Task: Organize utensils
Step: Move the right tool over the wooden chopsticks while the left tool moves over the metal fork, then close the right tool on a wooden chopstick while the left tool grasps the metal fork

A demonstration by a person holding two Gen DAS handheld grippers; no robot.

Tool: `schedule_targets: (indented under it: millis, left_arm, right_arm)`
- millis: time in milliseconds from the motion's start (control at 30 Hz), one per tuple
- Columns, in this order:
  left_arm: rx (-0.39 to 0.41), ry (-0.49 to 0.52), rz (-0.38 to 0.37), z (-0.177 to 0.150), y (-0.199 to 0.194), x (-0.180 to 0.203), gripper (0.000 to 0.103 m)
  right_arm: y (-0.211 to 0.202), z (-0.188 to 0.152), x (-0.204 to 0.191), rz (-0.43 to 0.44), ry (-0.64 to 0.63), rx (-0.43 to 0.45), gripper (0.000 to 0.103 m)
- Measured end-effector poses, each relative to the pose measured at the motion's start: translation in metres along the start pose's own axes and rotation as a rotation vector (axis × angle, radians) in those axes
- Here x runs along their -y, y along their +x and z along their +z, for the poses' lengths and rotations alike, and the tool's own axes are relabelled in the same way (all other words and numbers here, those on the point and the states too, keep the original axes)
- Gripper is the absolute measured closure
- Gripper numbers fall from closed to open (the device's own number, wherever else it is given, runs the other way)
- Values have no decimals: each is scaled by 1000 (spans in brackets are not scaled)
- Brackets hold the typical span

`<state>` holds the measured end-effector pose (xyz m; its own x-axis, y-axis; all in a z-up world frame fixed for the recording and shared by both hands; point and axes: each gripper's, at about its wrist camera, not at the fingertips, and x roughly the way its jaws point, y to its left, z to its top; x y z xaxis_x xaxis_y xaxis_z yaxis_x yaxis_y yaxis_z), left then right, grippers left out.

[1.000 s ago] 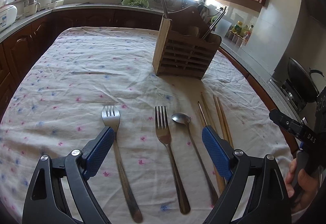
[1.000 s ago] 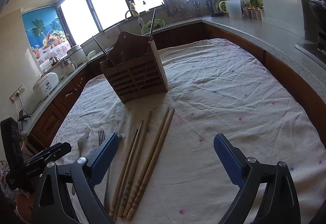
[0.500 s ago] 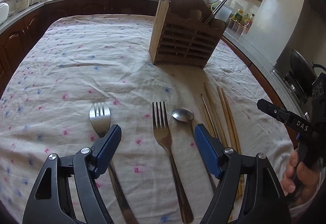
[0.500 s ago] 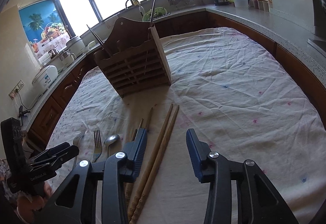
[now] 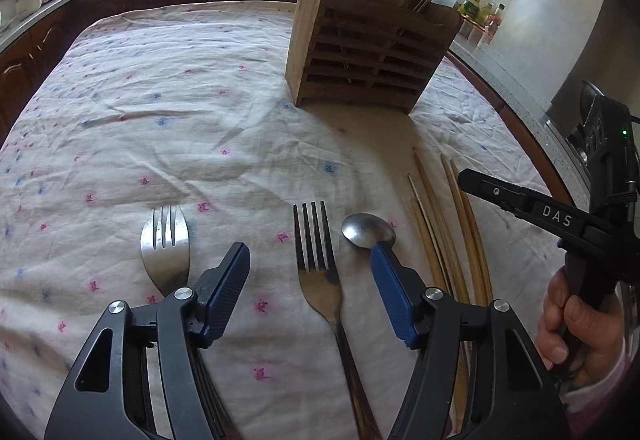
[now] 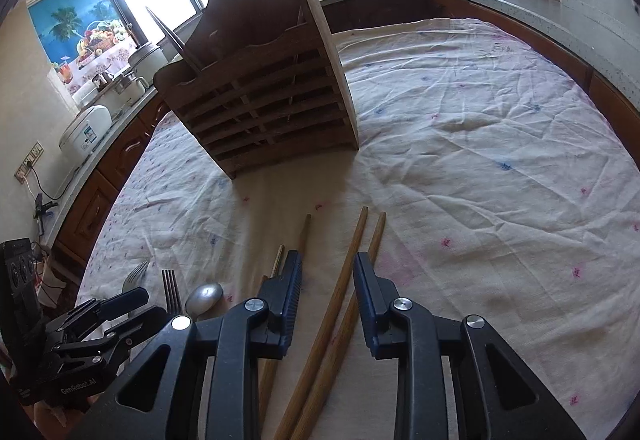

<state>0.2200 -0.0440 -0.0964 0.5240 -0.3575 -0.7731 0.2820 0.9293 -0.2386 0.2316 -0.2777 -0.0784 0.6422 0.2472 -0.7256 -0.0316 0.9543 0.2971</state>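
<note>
Straddling a fork [image 5: 320, 280], the left hand-held gripper [image 5: 310, 264] gapes; the right hand-held gripper [image 6: 327, 272] brackets chopsticks [image 6: 340, 304], half-open.

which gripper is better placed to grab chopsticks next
Right. The right gripper is open with a chopstick pair between its fingers; the left gripper straddles a fork.

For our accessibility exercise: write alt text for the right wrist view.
The right tongs, open, straddle a pair of wooden chopsticks lying on a floral tablecloth. Behind stands a slatted wooden utensil holder; a spoon lies to the left.
</note>
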Motion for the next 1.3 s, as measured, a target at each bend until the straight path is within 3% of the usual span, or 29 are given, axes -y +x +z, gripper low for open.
schedule_targets:
  millis: [267, 333, 700, 733, 800, 900, 1100, 1300]
  left_arm:
    - [-8, 20, 5, 1, 9, 4, 52]
    - [-6, 27, 14, 2, 10, 5, 61]
    - [-13, 66, 33, 3, 14, 9, 62]
    - [-11, 73, 39, 3, 14, 10, 64]
    - [-10, 93, 53, 3, 16, 13, 79]
    - [-9, 91, 38, 4, 16, 12, 83]
    - [-5, 66, 11, 3, 8, 9, 85]
    - [53, 51, -11, 4, -21, 8, 85]
  right_arm:
    - [19, 10, 1, -34, -18, -21, 76]
    - [21, 13, -1, -34, -28, -25, 81]
    - [31, 14, -6, -94, -69, -50, 87]
    - [32, 14, -8, -106, -80, -51, 87]
    - [36, 15, -13, -119, -102, -49, 87]
    - [37, 16, -12, -125, -99, -44, 94]
    - [26, 16, -4, -51, -19, -31, 97]
    - [-11, 16, -12, 0, -19, 30, 98]
